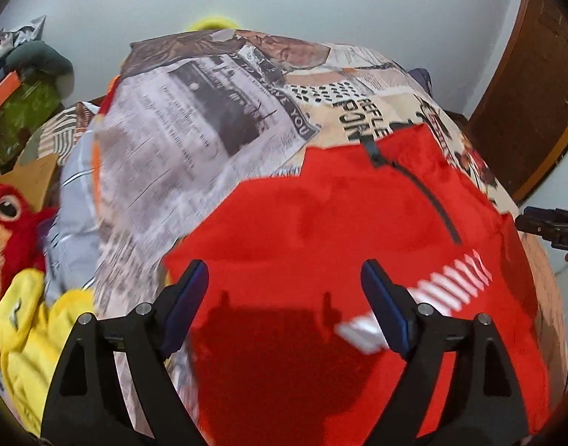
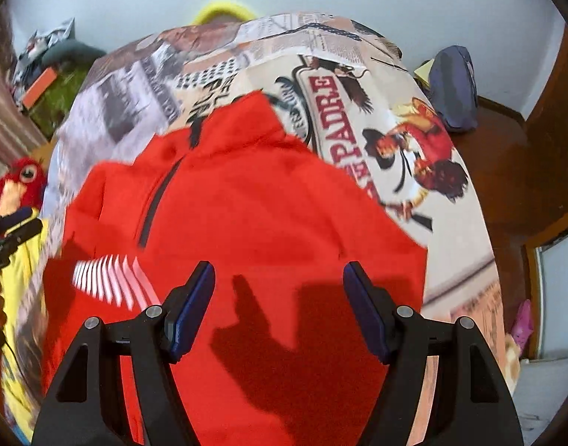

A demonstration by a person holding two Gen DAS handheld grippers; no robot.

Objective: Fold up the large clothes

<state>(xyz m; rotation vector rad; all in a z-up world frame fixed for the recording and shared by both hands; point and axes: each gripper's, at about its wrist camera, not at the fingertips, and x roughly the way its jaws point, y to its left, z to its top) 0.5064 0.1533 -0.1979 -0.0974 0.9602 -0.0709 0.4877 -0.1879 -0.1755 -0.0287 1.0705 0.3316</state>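
Both tongs, left (image 1: 284, 304) and right (image 2: 278, 304), hang spread and empty above the red jacket (image 1: 321, 223), apparently partly folded on the bed (image 2: 451, 252).

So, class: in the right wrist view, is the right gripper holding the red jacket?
No: the right gripper is open above the red jacket, with no cloth between its pads.
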